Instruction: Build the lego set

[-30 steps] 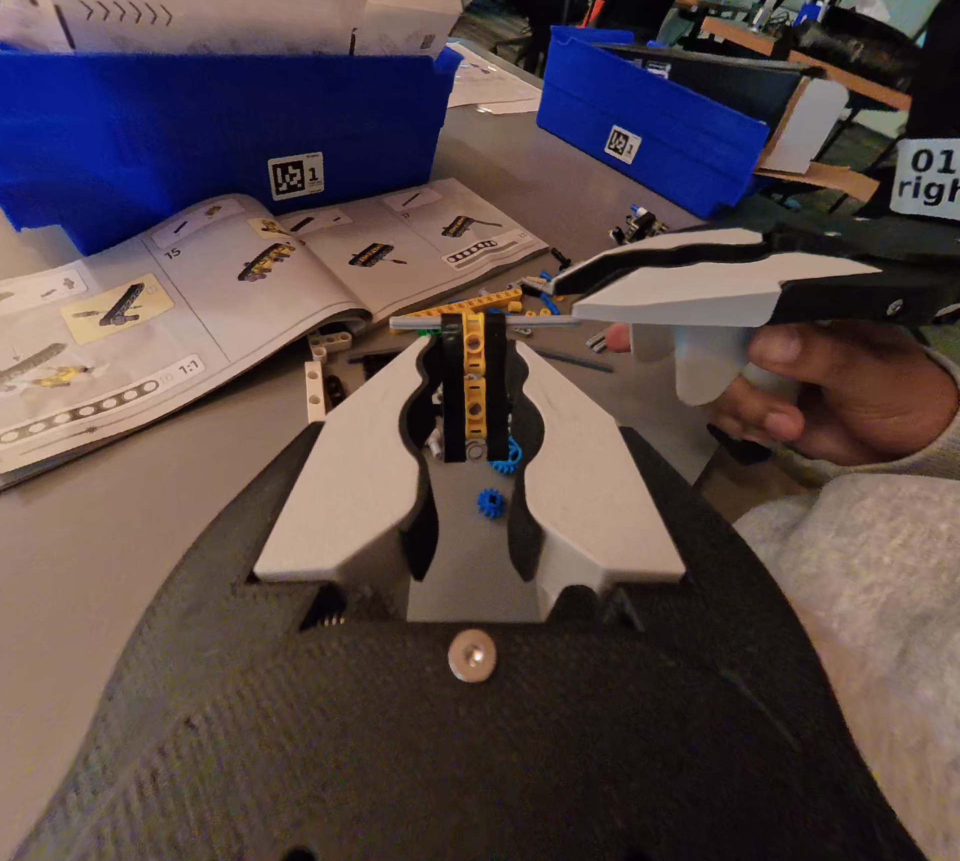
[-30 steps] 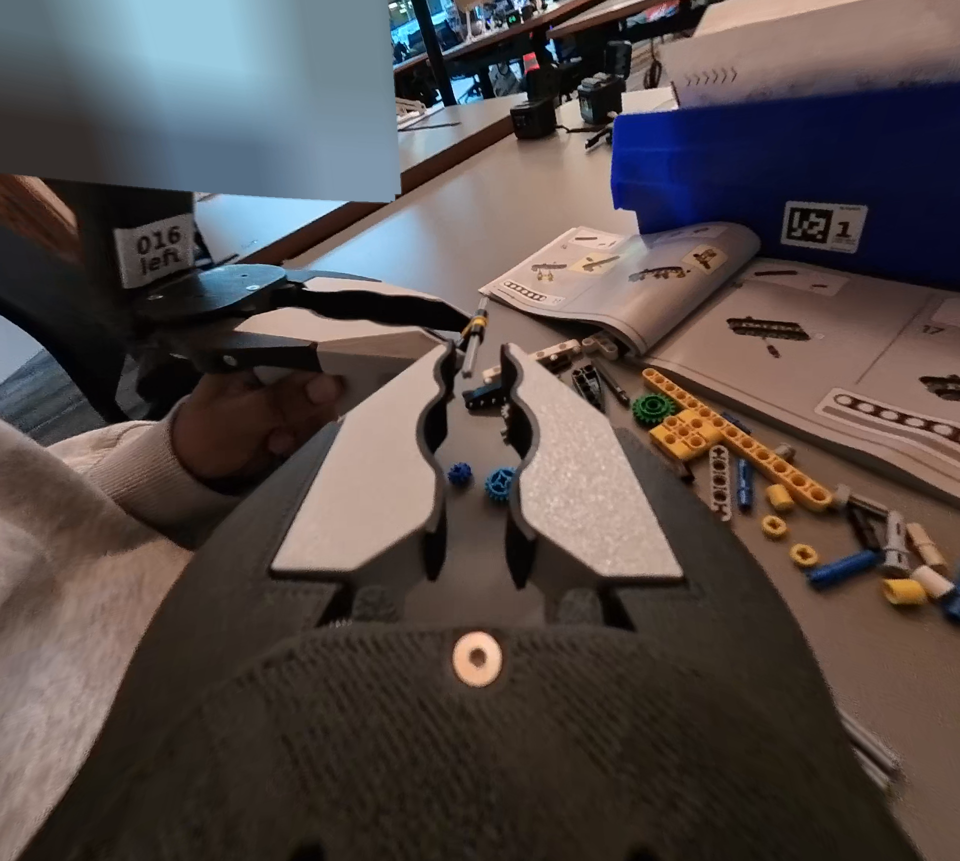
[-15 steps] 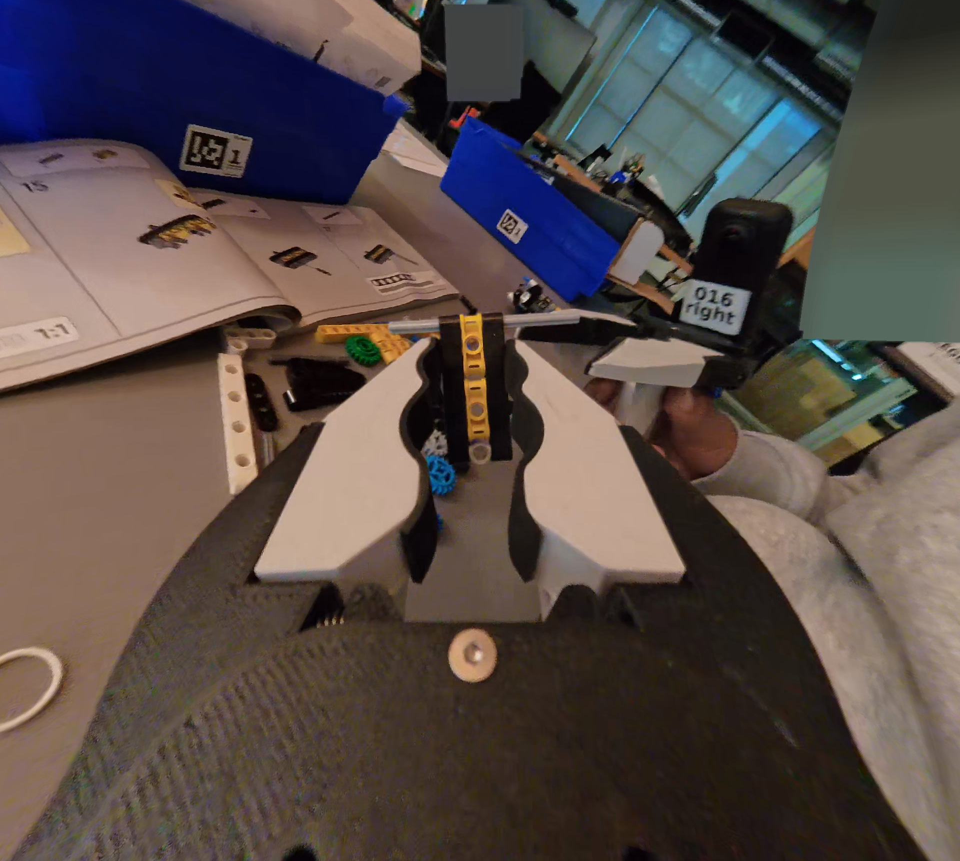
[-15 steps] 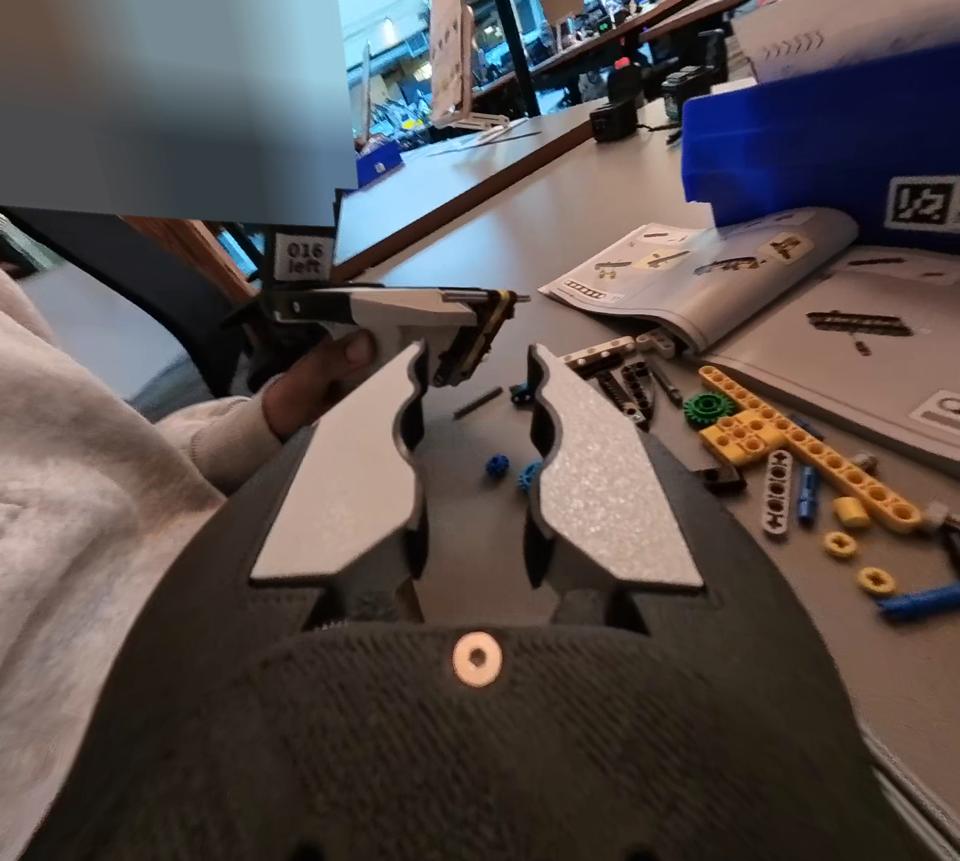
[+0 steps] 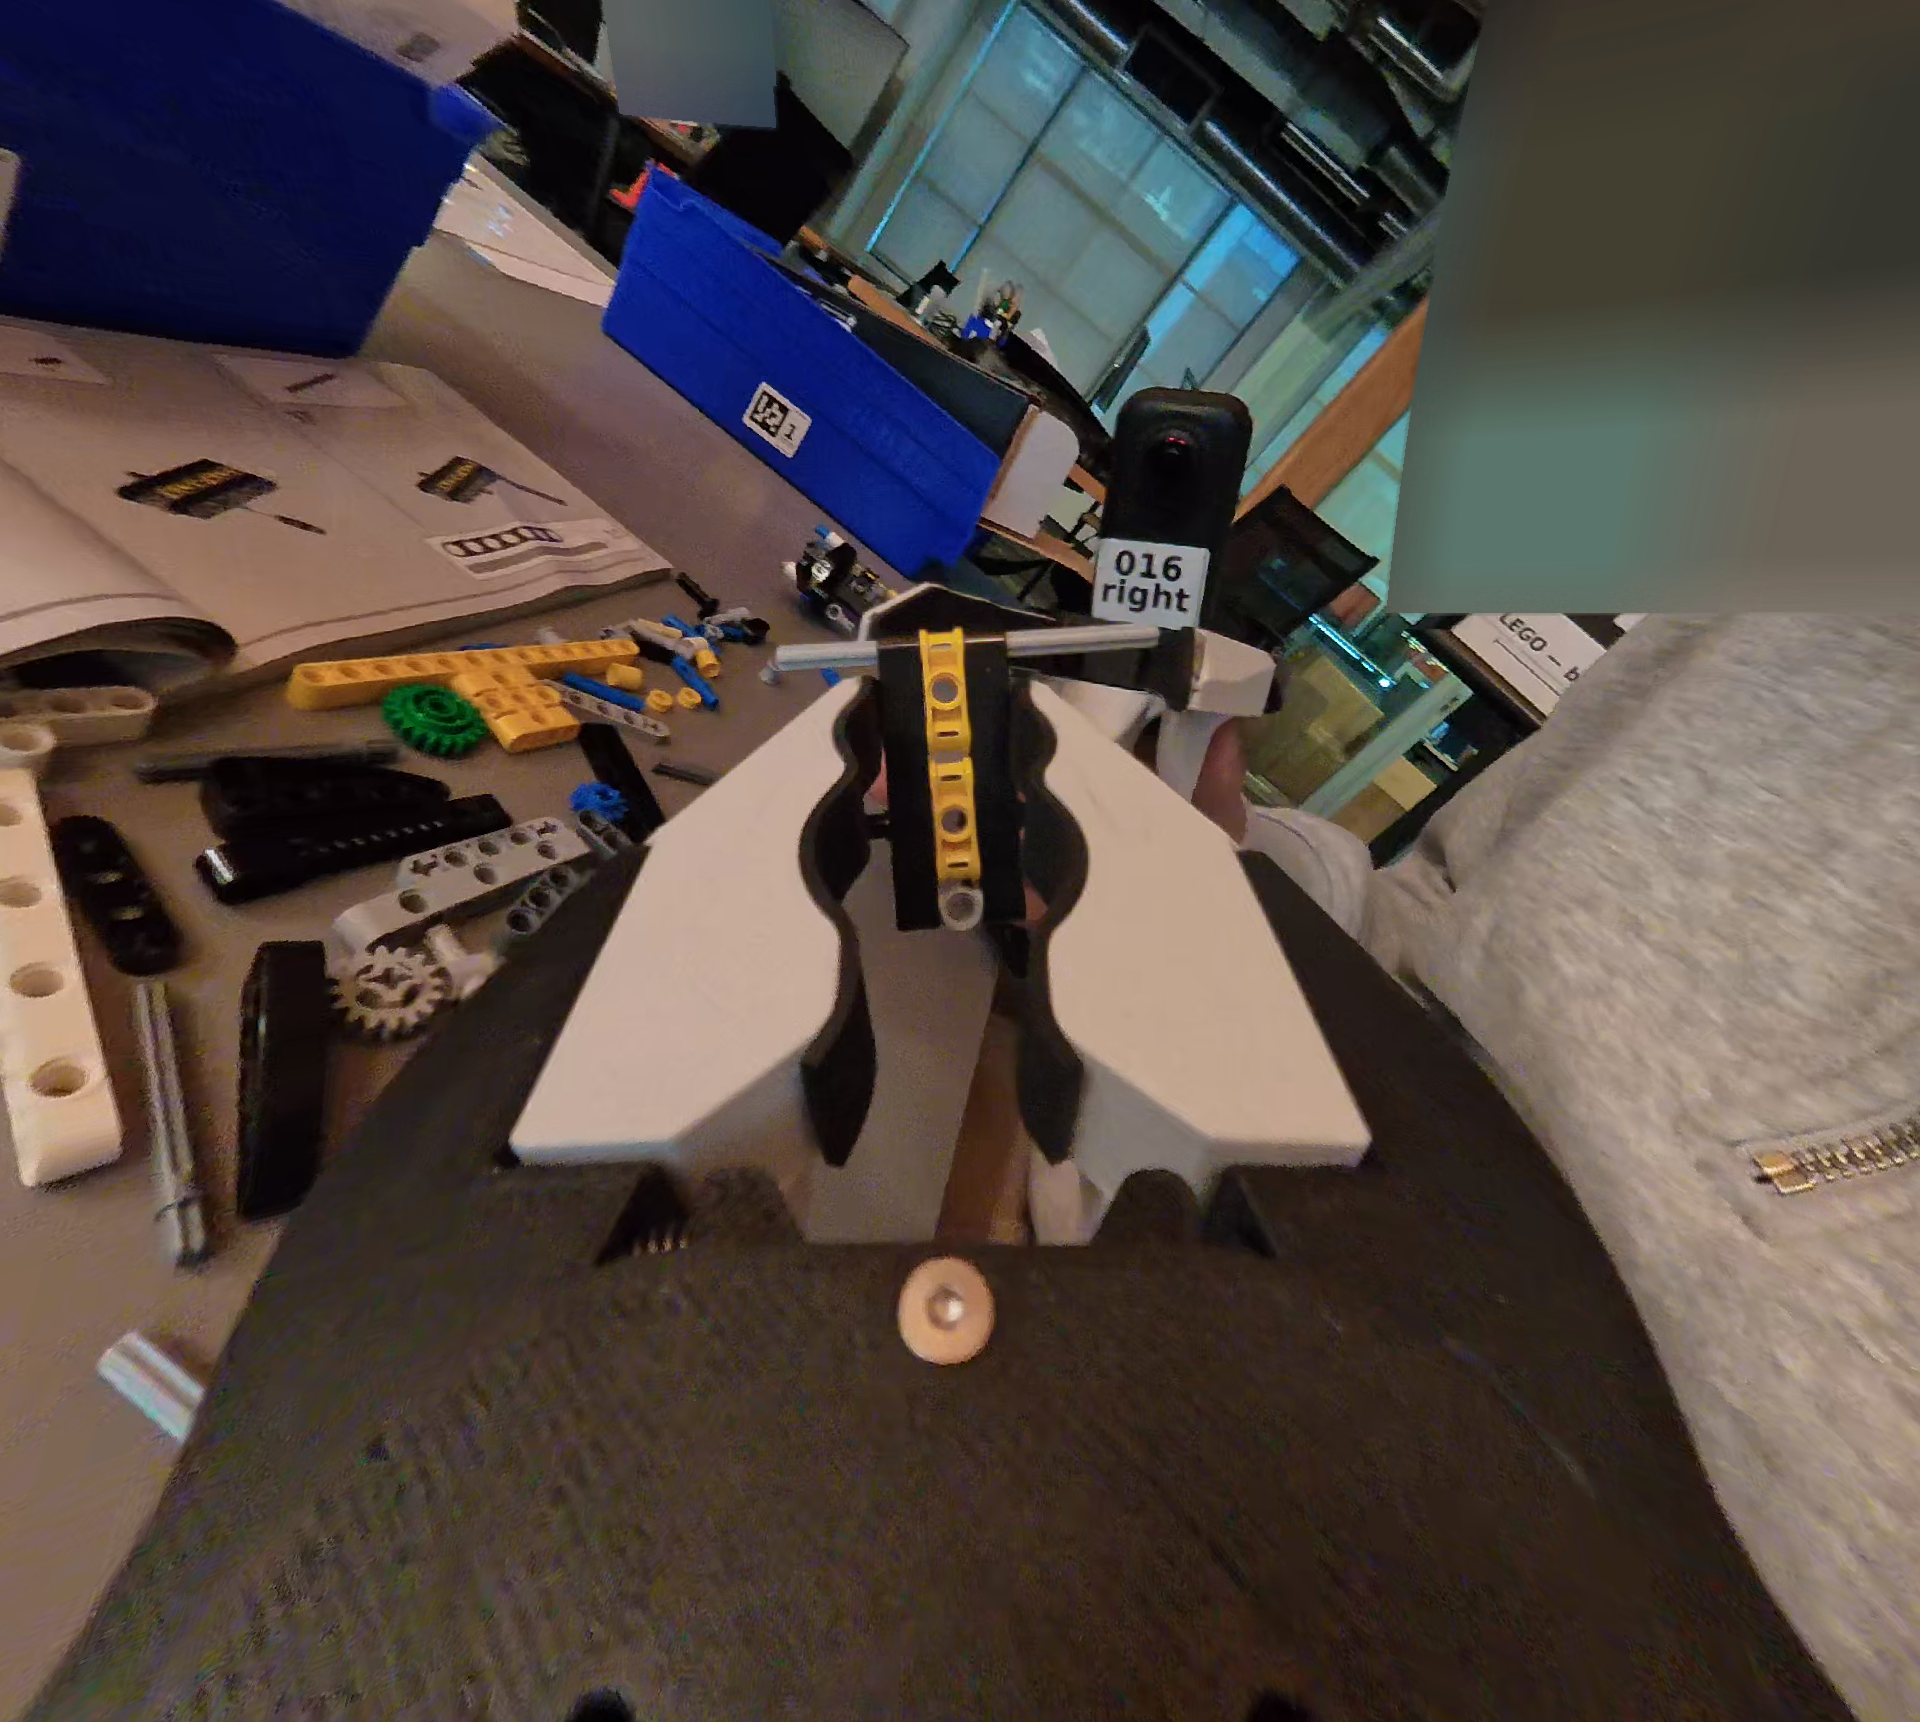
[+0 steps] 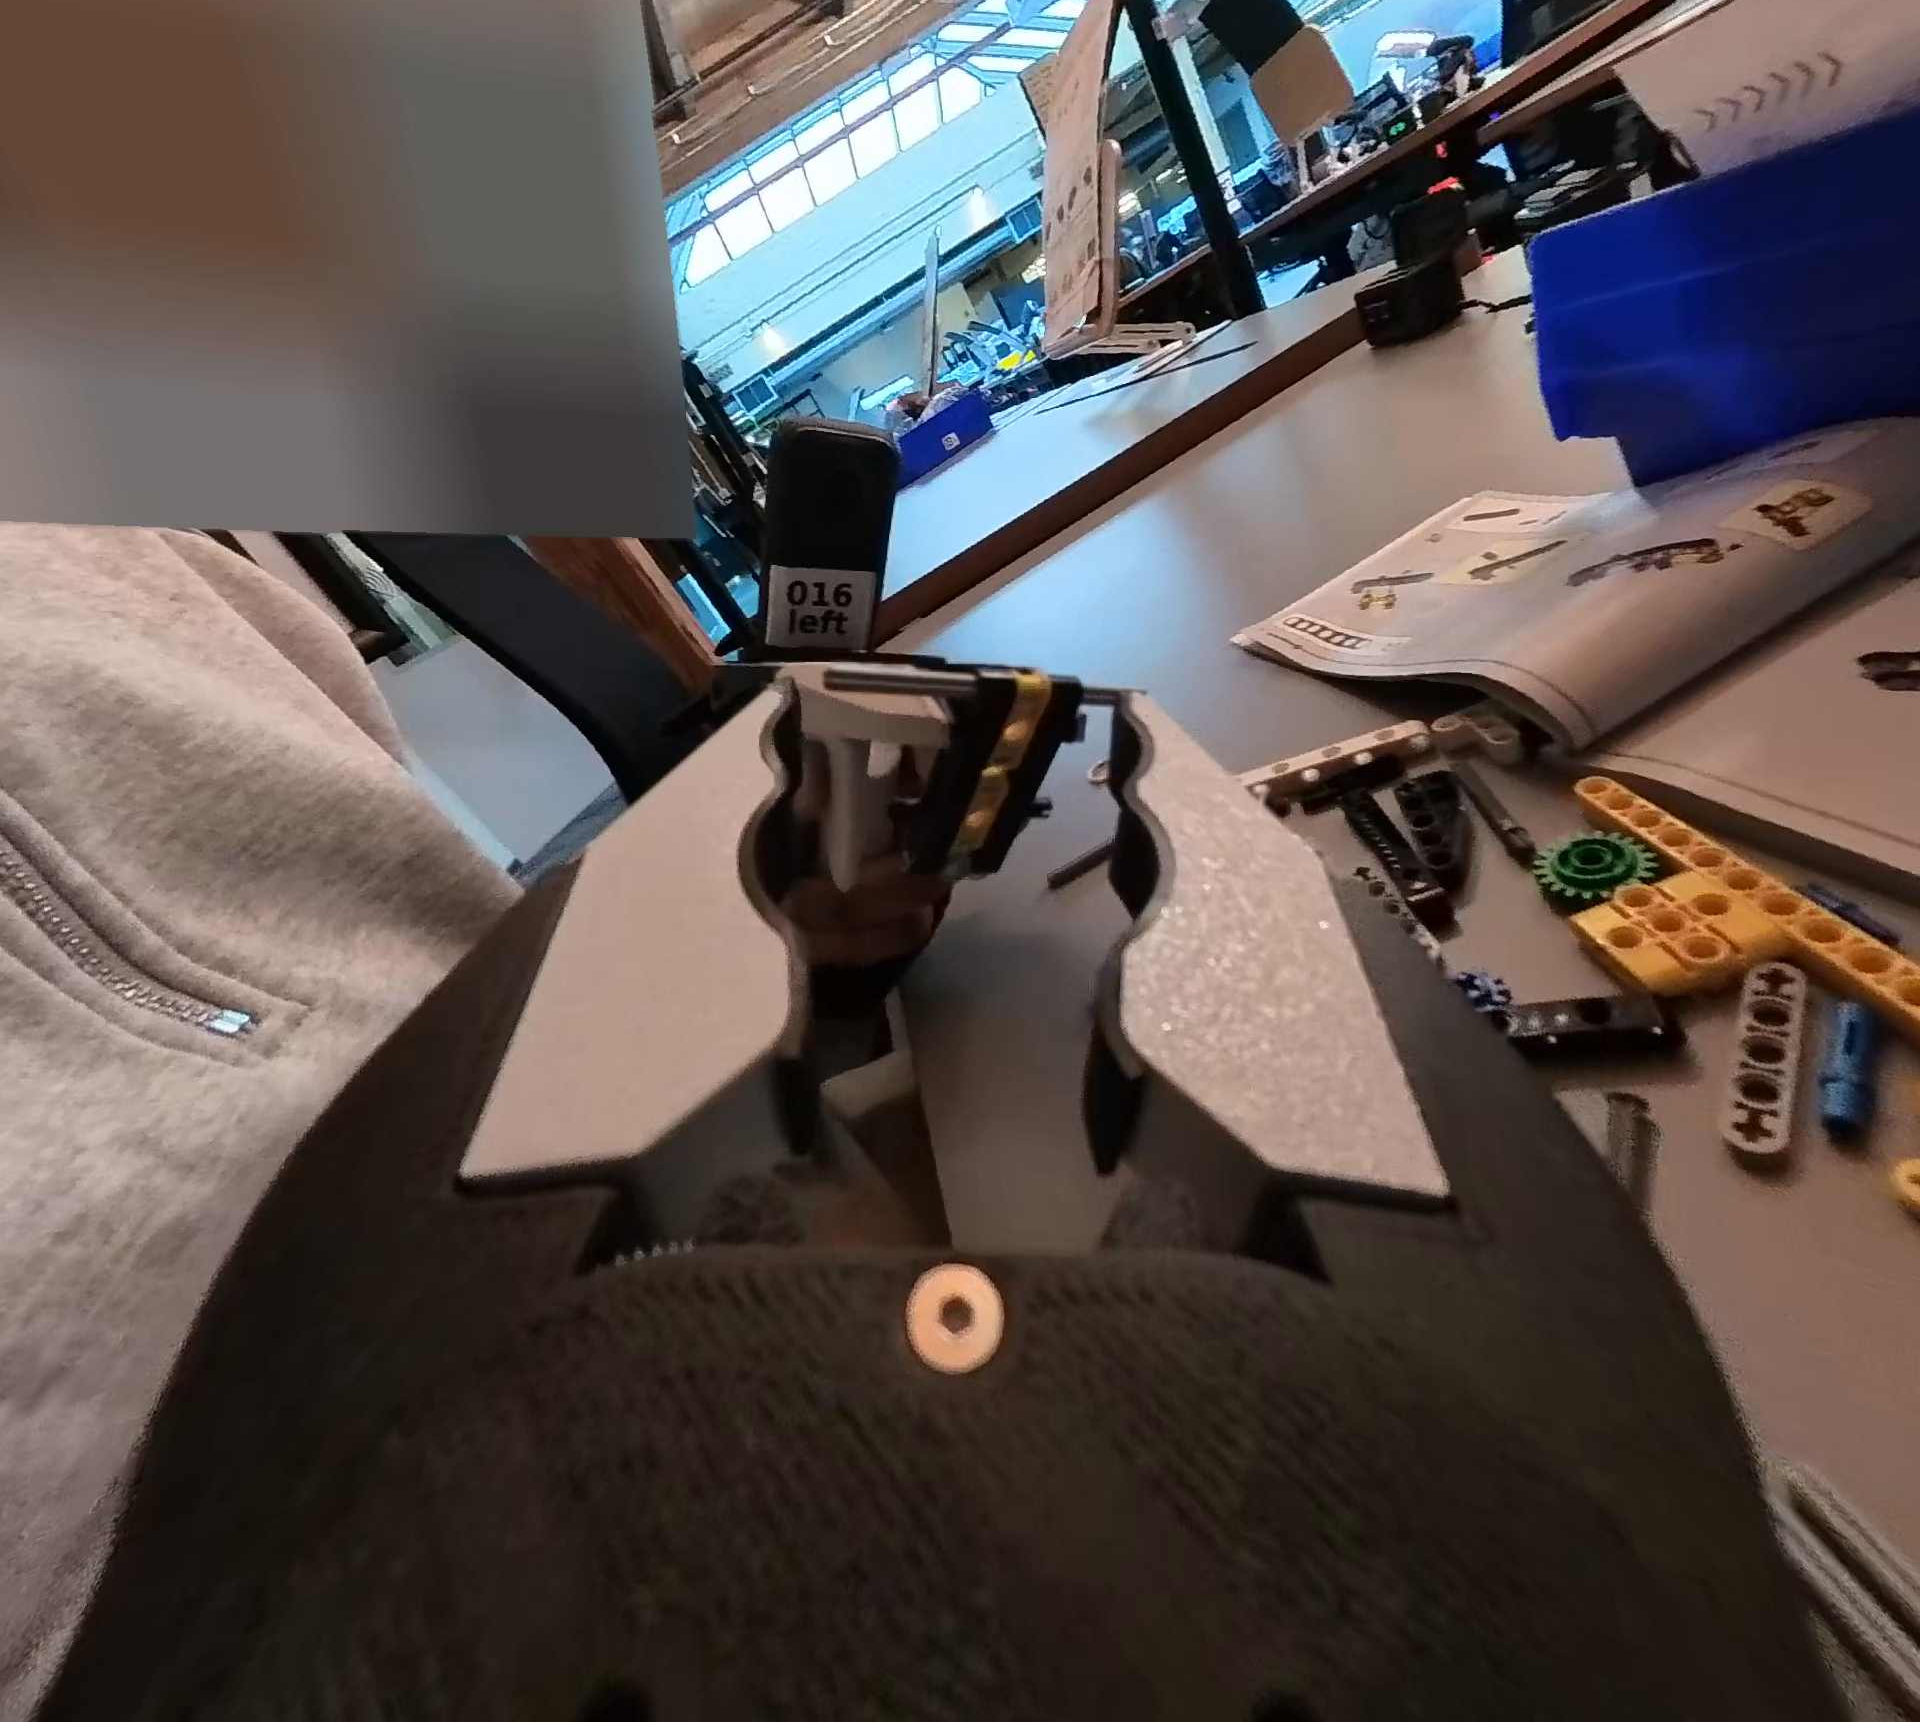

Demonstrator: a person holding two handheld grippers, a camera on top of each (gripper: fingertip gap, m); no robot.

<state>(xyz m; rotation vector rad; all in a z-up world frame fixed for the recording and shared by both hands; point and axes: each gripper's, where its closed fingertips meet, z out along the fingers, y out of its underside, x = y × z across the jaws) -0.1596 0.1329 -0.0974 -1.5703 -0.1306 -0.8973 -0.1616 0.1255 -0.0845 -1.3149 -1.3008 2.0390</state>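
My left gripper (image 5: 945, 706) is shut on a black-and-yellow beam assembly (image 5: 948, 779) and holds it upright above the table. A grey axle (image 5: 831, 656) runs crosswise through the assembly's top. My right gripper (image 6: 951, 722) is open and faces the left one. Its fingers (image 6: 1132, 747) stand on either side of the assembly (image 6: 997, 768) and the axle (image 6: 894, 683), without touching that I can see. In the left wrist view the right gripper (image 5: 1081, 646) shows just behind the assembly, around the axle's right end.
Loose parts lie on the grey table: a yellow T-shaped beam piece (image 5: 468, 675) (image 6: 1714, 914), a green gear (image 5: 434, 718) (image 6: 1595, 867), black and white beams (image 5: 42, 976). An open instruction booklet (image 5: 312, 509) and blue bins (image 5: 810, 425) stand behind. A grey sleeve (image 5: 1662, 945) is close at right. Left and right tips are no more than a few centimetres apart.
Both grippers have lifted and swung to face each other. My right gripper has opened from nearly shut to wide. The assembly with its axle stays in the left gripper.
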